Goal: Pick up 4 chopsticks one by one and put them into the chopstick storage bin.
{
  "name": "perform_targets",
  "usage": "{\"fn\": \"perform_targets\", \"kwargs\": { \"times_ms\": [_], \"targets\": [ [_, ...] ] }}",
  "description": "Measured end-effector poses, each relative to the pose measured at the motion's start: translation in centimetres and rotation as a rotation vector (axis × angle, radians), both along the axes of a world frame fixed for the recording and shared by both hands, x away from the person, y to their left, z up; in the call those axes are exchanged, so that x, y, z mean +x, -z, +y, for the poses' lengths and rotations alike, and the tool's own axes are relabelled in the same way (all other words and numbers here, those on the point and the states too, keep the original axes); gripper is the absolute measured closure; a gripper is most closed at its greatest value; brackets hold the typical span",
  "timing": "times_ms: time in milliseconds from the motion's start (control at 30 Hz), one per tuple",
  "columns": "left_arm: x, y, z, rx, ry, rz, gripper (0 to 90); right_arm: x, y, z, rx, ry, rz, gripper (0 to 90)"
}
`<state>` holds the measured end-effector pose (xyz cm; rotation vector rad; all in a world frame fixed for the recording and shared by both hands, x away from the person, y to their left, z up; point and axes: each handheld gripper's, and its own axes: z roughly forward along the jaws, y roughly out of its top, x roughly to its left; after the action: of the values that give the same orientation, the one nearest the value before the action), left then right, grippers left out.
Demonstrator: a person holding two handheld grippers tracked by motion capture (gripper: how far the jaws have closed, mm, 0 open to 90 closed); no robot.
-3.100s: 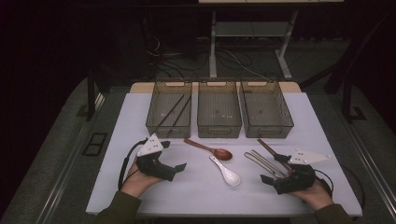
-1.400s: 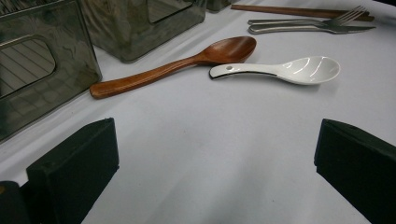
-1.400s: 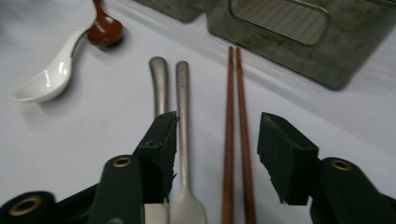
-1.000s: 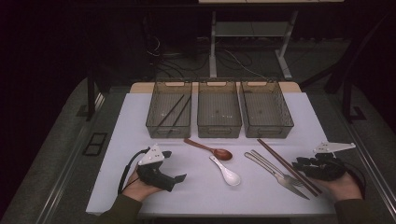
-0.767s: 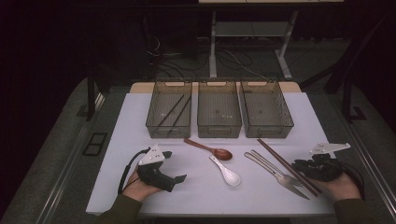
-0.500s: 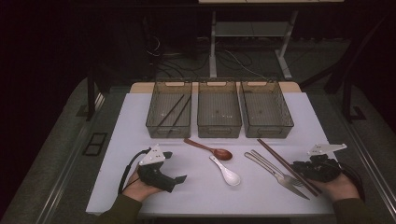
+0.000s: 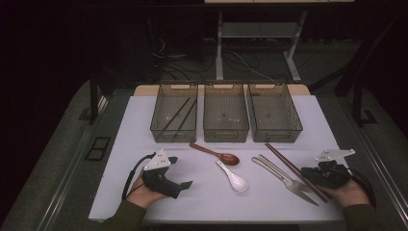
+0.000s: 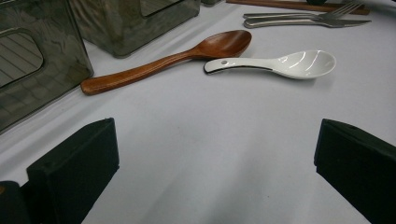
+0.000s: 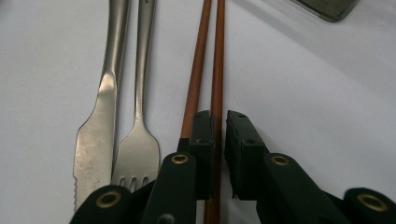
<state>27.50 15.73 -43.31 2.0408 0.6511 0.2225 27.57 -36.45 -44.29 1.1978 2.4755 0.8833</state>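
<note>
High view: a white tabletop (image 7: pixel 192 202) carries three clear bins in a row at the far side. The left bin (image 7: pixel 174 113) has dark chopsticks (image 7: pixel 179 114) lying slantwise in it; the middle bin (image 7: pixel 225 111) and the right bin (image 7: pixel 274 112) stand just beside it. In front of them lie a wooden spoon (image 7: pixel 215 153) and a white spoon (image 7: pixel 233 176), their ends near each other. To the right lie a knife (image 7: pixel 284 179) and a fork (image 7: pixel 280 171) side by side, and just beside them a pair of brown chopsticks (image 7: pixel 291 169) running from the right bin's front toward the person. The left gripper (image 7: pixel 186 183) rests on the tabletop, well apart from the spoons. The right gripper (image 7: pixel 308 174) sits at the near end of the brown chopsticks.

Left gripper view: the two black jaws stand wide apart over bare tabletop, holding nothing. Ahead lie the wooden spoon (image 8: pixel 163 59) and the white spoon (image 8: pixel 275 64), with the knife and fork farther off.

Right gripper view: the right gripper (image 9: pixel 220 140) has its jaws drawn nearly together, having just been closing, with one of the brown chopsticks (image 9: pixel 216 70) passing between them and the other running under the left jaw. The pads look pressed close on that stick. The knife (image 9: pixel 100 116) and fork (image 9: pixel 139 130) lie just left, untouched.
</note>
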Motion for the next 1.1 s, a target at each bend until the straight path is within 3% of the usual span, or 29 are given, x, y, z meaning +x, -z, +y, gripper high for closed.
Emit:
{"fn": "perform_targets", "kwargs": {
  "times_ms": [333,633,1100],
  "targets": [
    [0.0,0.0,0.0,0.002,0.007,-0.005,0.0,0.0,0.0,0.0,0.000,-0.002,0.001,83.4],
    [0.0,0.0,-0.1,-0.009,0.006,0.000,0.0,0.1,-0.2,-0.6,0.025,0.031,0.036,84.5],
    [0.0,0.0,-0.1,-0.003,0.012,0.000,0.0,0.0,-1.2,-1.4,0.067,0.016,0.035,84.5]
  ]
}}
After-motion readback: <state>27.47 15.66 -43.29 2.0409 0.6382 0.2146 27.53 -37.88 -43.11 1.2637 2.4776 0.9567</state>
